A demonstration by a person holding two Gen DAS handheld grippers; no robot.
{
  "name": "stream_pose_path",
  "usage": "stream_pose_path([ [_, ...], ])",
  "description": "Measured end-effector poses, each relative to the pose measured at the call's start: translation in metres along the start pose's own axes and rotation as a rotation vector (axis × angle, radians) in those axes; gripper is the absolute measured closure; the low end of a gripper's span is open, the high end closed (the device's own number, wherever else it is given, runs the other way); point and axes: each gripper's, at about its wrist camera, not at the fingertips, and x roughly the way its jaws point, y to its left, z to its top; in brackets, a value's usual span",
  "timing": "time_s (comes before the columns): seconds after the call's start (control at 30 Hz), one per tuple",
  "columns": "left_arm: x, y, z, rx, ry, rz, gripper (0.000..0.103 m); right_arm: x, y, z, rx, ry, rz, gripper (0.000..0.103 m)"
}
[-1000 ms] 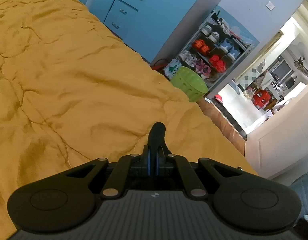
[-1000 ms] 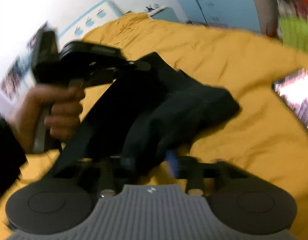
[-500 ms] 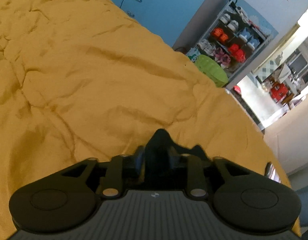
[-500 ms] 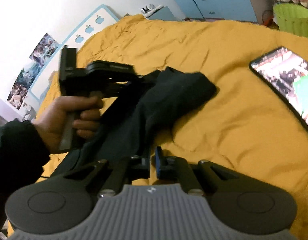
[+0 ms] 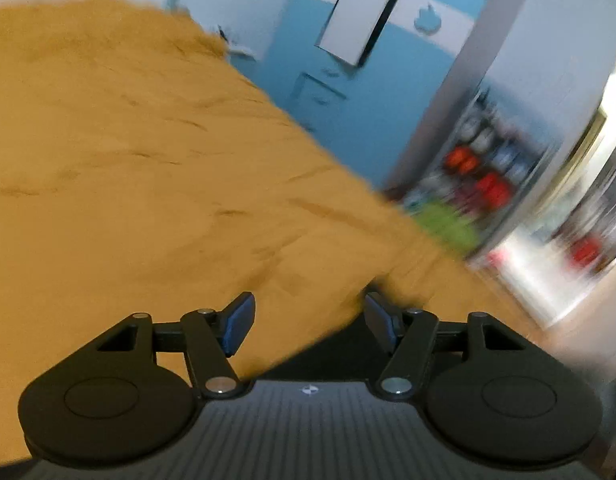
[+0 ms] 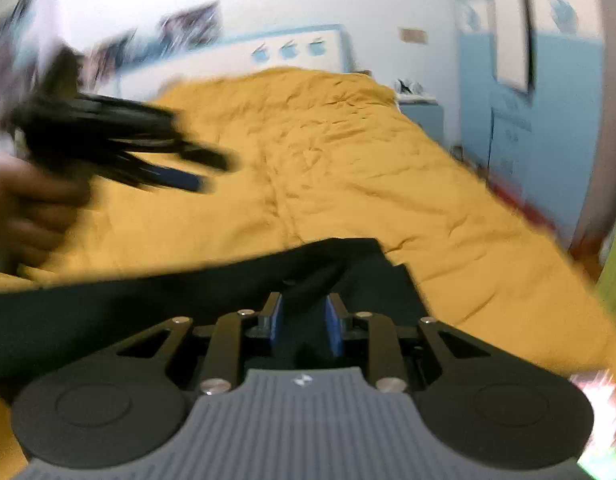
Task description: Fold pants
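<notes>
The black pants [image 6: 148, 300] lie in a long band across the yellow bedspread [image 6: 347, 168], right in front of my right gripper [image 6: 304, 320]. Its jaws are opening, a narrow gap shows, and a raised fold of the black cloth runs between the blue pads [image 6: 274, 320] without being pinched. My left gripper [image 5: 309, 320] is opening wide over the bedspread [image 5: 128, 160] with nothing between its pads; a strip of black cloth [image 5: 327, 354] shows just under it. In the right wrist view the left gripper [image 6: 212, 174] is a blur at the upper left, held by a hand [image 6: 28, 208].
The bed's right edge drops toward a blue wardrobe [image 5: 347, 112], a shoe rack [image 5: 479, 168] and a green basket [image 5: 447, 224]. A lit screen [image 6: 595, 396] lies on the bedspread at the lower right of the right wrist view. A doorway opens at far right.
The left gripper let go of the black cloth, opened wide and swung up and away. The right gripper rolled, its jaws parted, and the pants went from hanging bunched to lying on the bed.
</notes>
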Motion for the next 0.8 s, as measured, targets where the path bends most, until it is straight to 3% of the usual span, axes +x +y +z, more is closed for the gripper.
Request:
stream_pose_path([
  [0.07,-0.027,-0.015,-0.034,0.083,0.007,0.063,0.025,0.001,-0.007,-0.013,-0.028,0.095,0.0,0.084],
  [0.17,-0.047,-0.029,-0.079,0.055,0.084,0.021,0.029,-0.001,-0.017,-0.023,-0.058,0.22,-0.041,0.084],
  [0.3,-0.046,-0.051,-0.127,0.061,0.207,-0.025,0.032,-0.017,-0.021,-0.015,-0.034,0.275,-0.043,0.084],
  [0.37,-0.041,-0.06,-0.144,0.097,0.247,-0.002,0.033,-0.021,-0.015,-0.003,-0.028,0.249,-0.038,0.082],
  [0.47,-0.037,-0.071,-0.151,0.116,0.248,0.006,0.032,-0.022,0.007,0.02,-0.045,0.173,0.026,0.075],
  [0.6,-0.065,-0.067,-0.156,0.091,0.212,-0.019,0.031,-0.006,0.034,0.013,-0.091,0.132,0.118,0.072],
  [0.67,-0.082,-0.063,-0.159,0.074,0.191,-0.023,0.029,0.012,0.038,-0.004,-0.105,0.234,0.14,0.072],
  [0.7,-0.092,-0.057,-0.158,0.048,0.18,-0.028,0.029,0.015,0.04,-0.013,-0.134,0.281,0.11,0.072],
  [0.8,-0.141,-0.024,-0.167,-0.085,0.081,0.023,0.027,-0.001,0.039,-0.021,-0.122,0.301,0.083,0.073],
])
